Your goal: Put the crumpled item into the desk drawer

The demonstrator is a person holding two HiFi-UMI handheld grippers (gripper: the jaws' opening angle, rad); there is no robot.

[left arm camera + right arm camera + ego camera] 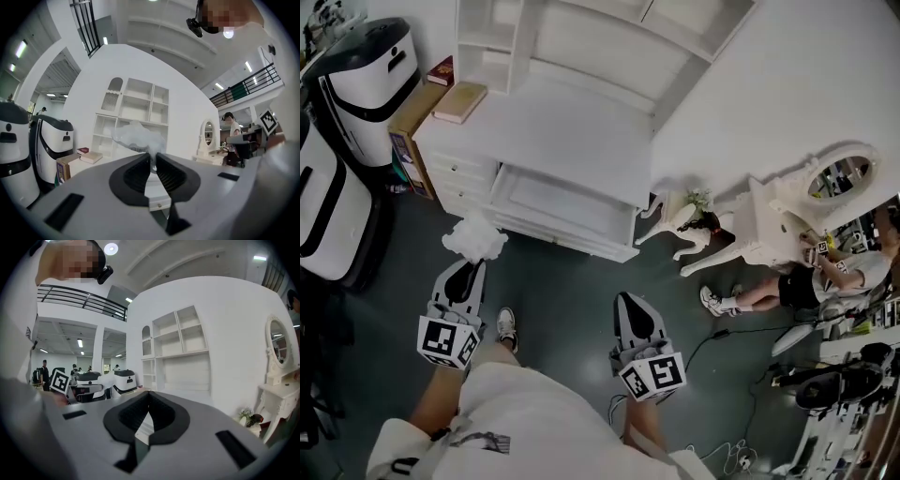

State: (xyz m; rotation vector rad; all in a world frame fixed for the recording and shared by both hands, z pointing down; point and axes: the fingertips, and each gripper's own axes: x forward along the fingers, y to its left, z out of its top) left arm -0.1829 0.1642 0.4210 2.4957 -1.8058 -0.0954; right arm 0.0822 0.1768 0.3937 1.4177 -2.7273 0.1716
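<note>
The crumpled item (475, 238) is a white wad of thin paper or plastic, and it hangs over the dark floor just in front of the white desk (553, 122). My left gripper (469, 267) is shut on its near end. In the left gripper view the crumpled item (138, 136) bulges above the closed left gripper (153, 160). The desk drawer (553, 202) stands pulled out and looks bare inside, a short way beyond and to the right of the wad. My right gripper (625, 298) is held level over the floor below the drawer's right end. The right gripper (149, 399) is shut with nothing in it.
Two white machines (356, 84) stand at the left beside a cardboard box (408, 131), with books (459, 101) on the desk's left end. At the right a person (787, 286) sits on the floor by a white vanity with an oval mirror (839, 173). Cables (712, 342) cross the floor.
</note>
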